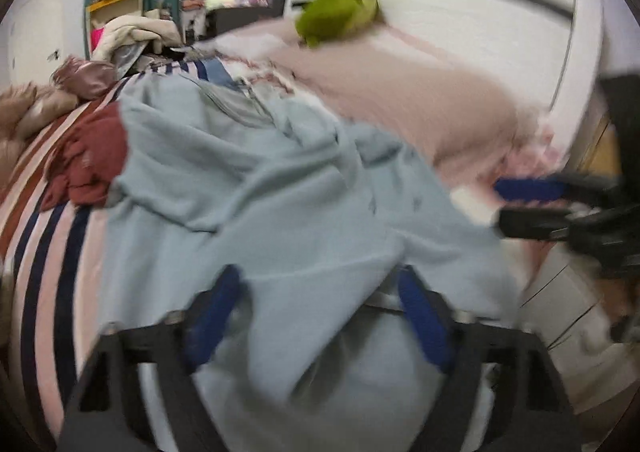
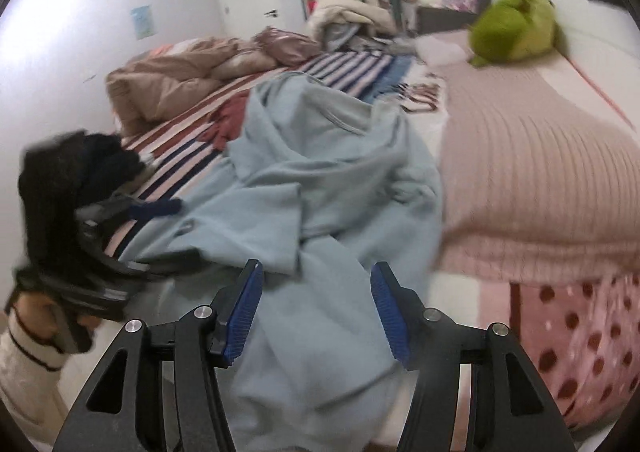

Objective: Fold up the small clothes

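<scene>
Jaws of both grippers wide apart, holding nothing. Left gripper [image 1: 320, 316] and right gripper [image 2: 316, 312] straddle crumpled blue garment [image 2: 320, 188] at lower centre; judgement: pinch separate edges, spread flat before folding.

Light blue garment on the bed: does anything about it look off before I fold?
Yes. The light blue garment lies bunched and twisted rather than flat, one edge over the dark red cloth. Both the left gripper and the right gripper are open around its near end.
</scene>
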